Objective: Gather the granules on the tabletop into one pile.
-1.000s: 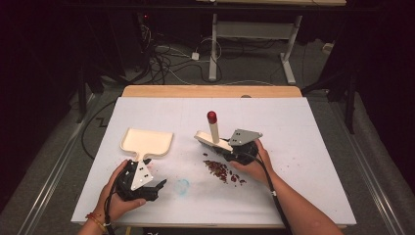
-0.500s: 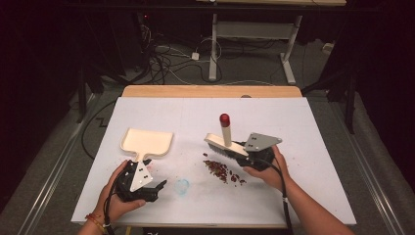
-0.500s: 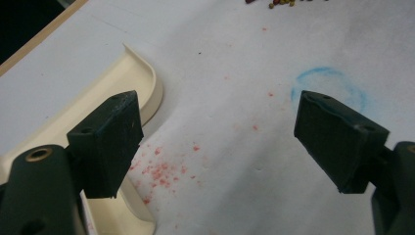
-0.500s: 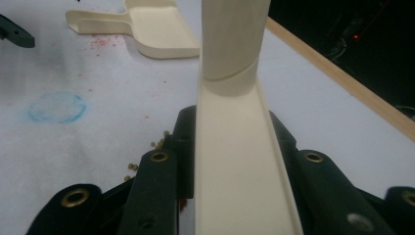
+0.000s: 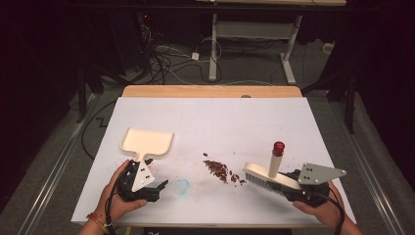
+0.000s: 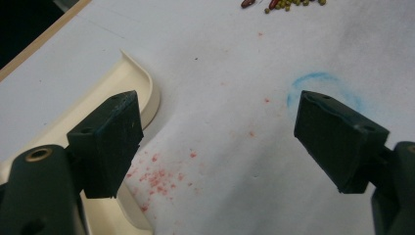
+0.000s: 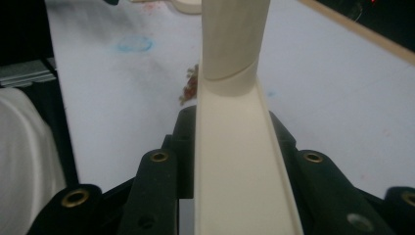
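Brush (image 7: 235, 161) hiding right tool (image 7: 230, 142), bristles unseen

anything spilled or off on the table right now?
Yes. A small pile of reddish and green bits lies loose on the white table, between the dustpan and the brush. The left gripper view shows faint red specks beside the dustpan's rim, and a smudged blue ring mark stains the surface.

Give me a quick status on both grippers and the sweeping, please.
Right gripper shut on brush, right of crumb pile. Left gripper open, beside dustpan. Nothing between brush and pile.
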A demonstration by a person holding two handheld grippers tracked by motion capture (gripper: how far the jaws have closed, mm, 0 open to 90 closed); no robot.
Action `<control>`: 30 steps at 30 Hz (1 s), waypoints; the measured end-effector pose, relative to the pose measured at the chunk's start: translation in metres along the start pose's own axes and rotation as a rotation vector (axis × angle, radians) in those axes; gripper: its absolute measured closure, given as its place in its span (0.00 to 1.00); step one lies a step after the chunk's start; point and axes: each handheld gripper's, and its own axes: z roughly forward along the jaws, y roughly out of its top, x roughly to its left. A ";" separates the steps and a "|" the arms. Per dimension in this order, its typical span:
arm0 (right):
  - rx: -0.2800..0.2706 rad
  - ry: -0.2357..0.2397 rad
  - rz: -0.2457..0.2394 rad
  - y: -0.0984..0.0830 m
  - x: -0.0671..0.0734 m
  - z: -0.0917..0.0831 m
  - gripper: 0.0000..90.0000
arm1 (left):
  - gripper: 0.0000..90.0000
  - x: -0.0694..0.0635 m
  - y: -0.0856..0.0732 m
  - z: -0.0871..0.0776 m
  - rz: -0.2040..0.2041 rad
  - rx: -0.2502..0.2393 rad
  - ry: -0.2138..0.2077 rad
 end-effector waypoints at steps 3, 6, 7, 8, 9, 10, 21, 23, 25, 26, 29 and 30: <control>0.037 0.022 0.016 -0.011 0.005 -0.002 0.75 | 0.20 0.000 0.001 0.002 0.004 0.004 -0.006; 0.066 0.032 0.016 -0.017 0.005 0.004 0.75 | 0.20 0.000 0.001 0.003 0.010 0.009 -0.011; 0.065 0.032 0.017 -0.016 0.004 0.007 0.75 | 0.20 -0.001 0.002 0.003 0.013 0.007 -0.012; 0.059 0.038 0.023 -0.015 0.002 0.010 0.75 | 0.20 -0.001 0.002 0.003 0.013 0.006 -0.013; 0.053 0.042 0.025 -0.014 0.001 0.012 0.75 | 0.20 -0.001 0.002 0.003 0.013 0.006 -0.013; 0.048 0.046 0.029 -0.013 0.000 0.016 0.75 | 0.20 -0.001 0.002 0.003 0.013 0.006 -0.014; 0.025 0.045 -0.003 0.016 -0.003 0.059 0.75 | 0.20 -0.001 0.000 0.003 0.008 0.010 -0.015; 0.026 0.051 -0.015 0.021 -0.002 0.063 0.75 | 0.20 0.000 0.000 0.003 0.008 0.011 -0.014; 0.029 0.047 -0.026 0.024 -0.001 0.065 0.75 | 0.20 -0.001 0.000 0.003 0.008 0.009 -0.014; 0.028 0.048 -0.024 0.025 -0.001 0.065 0.75 | 0.20 -0.001 0.000 0.002 0.009 0.010 -0.014; 0.024 0.031 -0.019 0.027 0.000 0.059 0.75 | 0.20 0.000 -0.001 0.002 0.007 0.012 -0.013; 0.017 0.027 -0.015 0.028 0.000 0.056 0.75 | 0.20 0.000 -0.001 0.002 0.006 0.012 -0.013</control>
